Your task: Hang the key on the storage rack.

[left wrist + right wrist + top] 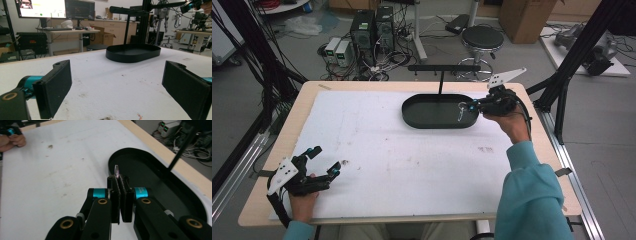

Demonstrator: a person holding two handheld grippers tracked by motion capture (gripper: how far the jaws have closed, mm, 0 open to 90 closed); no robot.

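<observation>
Progress: your right gripper (473, 105) is clamped on a small silver metal ring with a dangling piece (461, 110), held above the black oval metal tray (414, 117) | Left: hanging it on the tray's T-bar (443, 67), likely | your left gripper (326, 161) gapes, idle, well short of the tray.

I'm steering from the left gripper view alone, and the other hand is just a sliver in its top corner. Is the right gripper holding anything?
Observer: Yes. The right gripper is shut on a small metal ring, pinched edge-on between its pads.
Operator: Where is it relative to the tray?
Observer: In the high view it is held above the right end of the black oval tray, with a small piece dangling under the ring.
Operator: And my own gripper from above?
Observer: The left gripper is open at the near left corner of the white mat, with nothing between its jaws.
</observation>
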